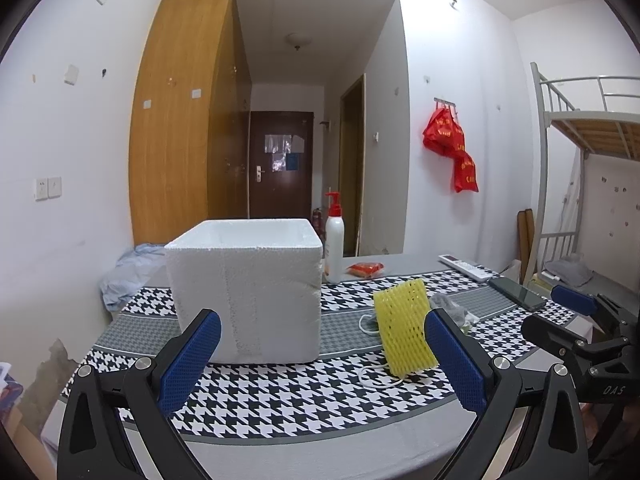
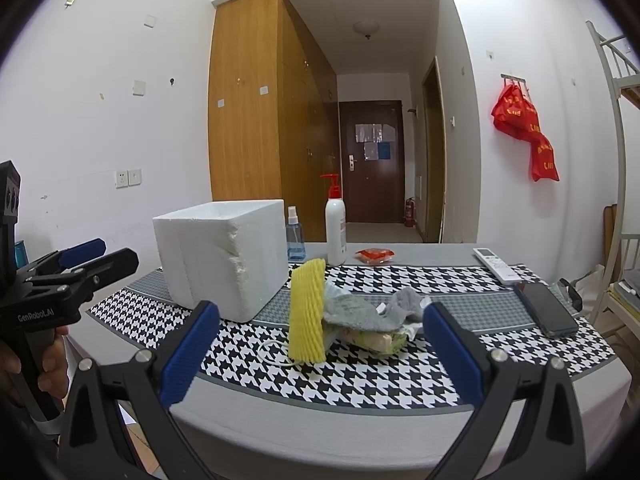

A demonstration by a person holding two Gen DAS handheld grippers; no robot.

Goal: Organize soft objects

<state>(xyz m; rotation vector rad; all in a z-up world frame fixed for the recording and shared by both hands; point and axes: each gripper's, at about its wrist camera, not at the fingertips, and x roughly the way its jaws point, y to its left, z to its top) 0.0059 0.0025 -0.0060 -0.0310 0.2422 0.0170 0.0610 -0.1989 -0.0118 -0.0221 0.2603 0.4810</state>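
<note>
1. The white foam box (image 1: 248, 292) stands on the checked table (image 1: 304, 396), far left.
2. My left gripper (image 1: 322, 360) and right gripper (image 2: 320, 360) are both spread wide, holding nothing.
3. The yellow foam net (image 2: 307, 312) stands upright right of the box, against a grey cloth (image 2: 360, 310) (on a packet).

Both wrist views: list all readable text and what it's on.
"GenRobot.AI": on the body of the left gripper, right wrist view.
"OAS" or similar, partly cut off: on the right gripper, left wrist view.
Yellow characters on the red bags: too blurred to read.
Label on the pump bottle, buttons on the remote, papers on the far door: too small to read.
</note>
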